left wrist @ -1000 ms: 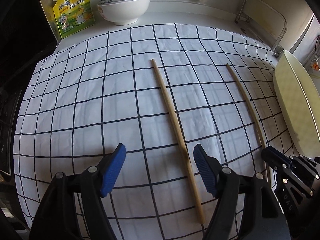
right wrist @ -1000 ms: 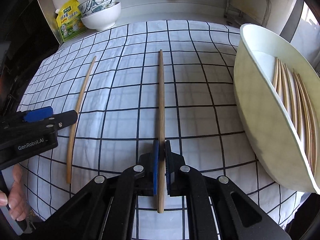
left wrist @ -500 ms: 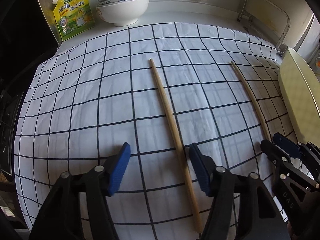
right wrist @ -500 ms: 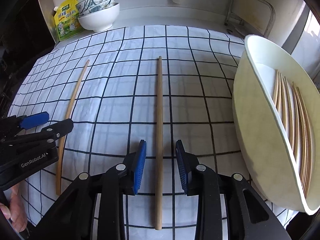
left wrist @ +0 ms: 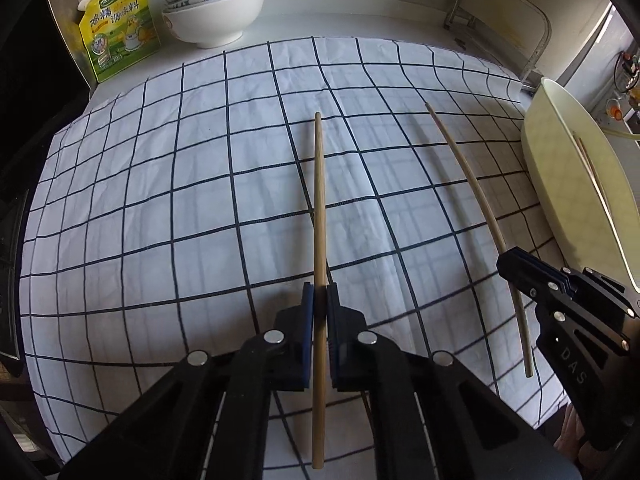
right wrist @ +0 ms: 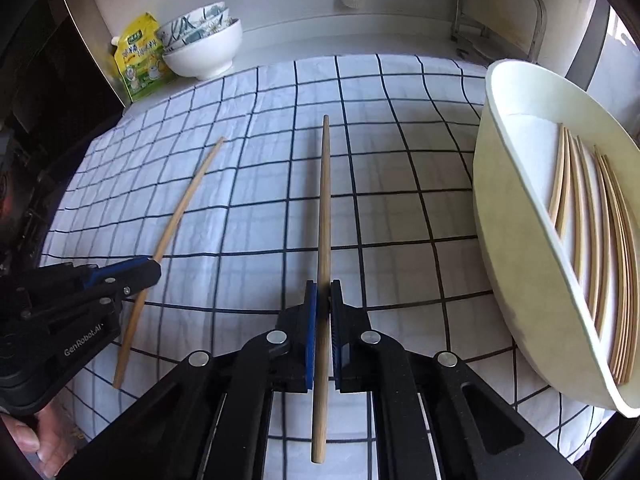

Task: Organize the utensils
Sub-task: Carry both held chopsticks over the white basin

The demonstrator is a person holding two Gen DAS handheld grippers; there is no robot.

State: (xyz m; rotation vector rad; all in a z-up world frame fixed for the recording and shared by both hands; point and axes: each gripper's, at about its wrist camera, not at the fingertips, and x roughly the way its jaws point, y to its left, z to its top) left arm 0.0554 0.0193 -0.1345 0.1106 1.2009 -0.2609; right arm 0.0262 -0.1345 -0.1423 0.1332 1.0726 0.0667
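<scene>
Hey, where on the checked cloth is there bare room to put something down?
Bare cloth lies left of the left chopstick, up to the yellow pouch and stacked bowls. A narrower strip runs between the two chopsticks. The tray at the right edge is crowded with chopsticks.

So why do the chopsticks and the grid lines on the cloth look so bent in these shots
Fisheye distortion: in the left wrist view the off-centre chopstick bows, while the centred one looks straight; in the right wrist view the cloth lines curve and the bundle in the tray arcs near the edge.
</scene>
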